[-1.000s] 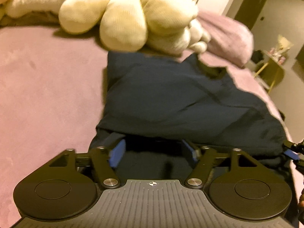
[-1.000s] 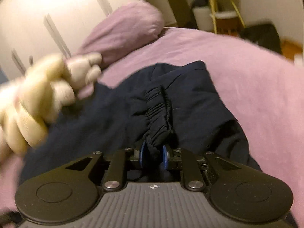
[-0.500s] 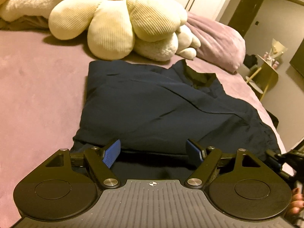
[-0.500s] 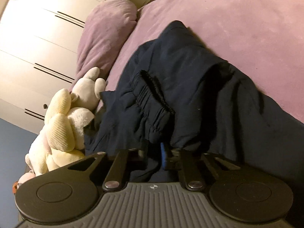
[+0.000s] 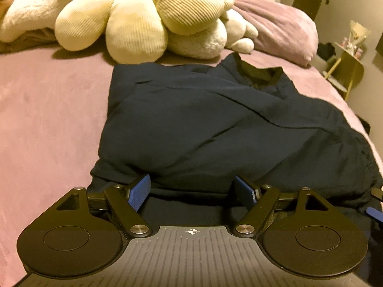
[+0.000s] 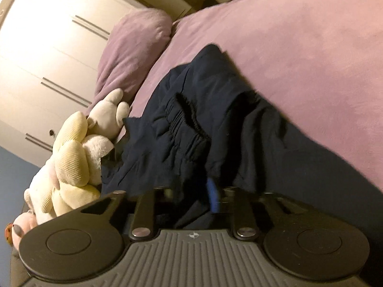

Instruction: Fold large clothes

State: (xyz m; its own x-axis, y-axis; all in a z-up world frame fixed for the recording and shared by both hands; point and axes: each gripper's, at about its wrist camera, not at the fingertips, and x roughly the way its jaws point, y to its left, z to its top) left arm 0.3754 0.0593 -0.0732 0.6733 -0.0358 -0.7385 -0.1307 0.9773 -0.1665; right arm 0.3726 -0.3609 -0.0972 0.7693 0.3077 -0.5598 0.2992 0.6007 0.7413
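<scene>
Looking first through the left wrist view, we list a dark navy garment (image 5: pixel 215 119) lying partly folded on the mauve bedspread (image 5: pixel 47 119), its long axis running from near left to far right, with a cream flower-shaped plush (image 5: pixel 143 16) and a mauve pillow (image 5: pixel 275 28) beyond its far edge. We note the left gripper (image 5: pixel 194 191) standing wide, its blue pads (image 5: pixel 140 191) flanking the near folded hem without pressing it; nothing is held. The cloth lies directly ahead of these tongs and touches the space between them. Passing to the right wrist view, rolled well to one side, we list the same garment (image 6: pixel 251 143), an elastic gathered band (image 6: pixel 186 124) uppermost, stretching away toward the pillow (image 6: pixel 134 47) and plush (image 6: pixel 71 155). The right gripper (image 6: pixel 191 198) is opening, with cloth bunched between its jaws; only one blue pad (image 6: pixel 213 196) shows, blurred, and it seems clear of the fabric. We judge both hands equally near the hem, the next fold running along that long axis.
</scene>
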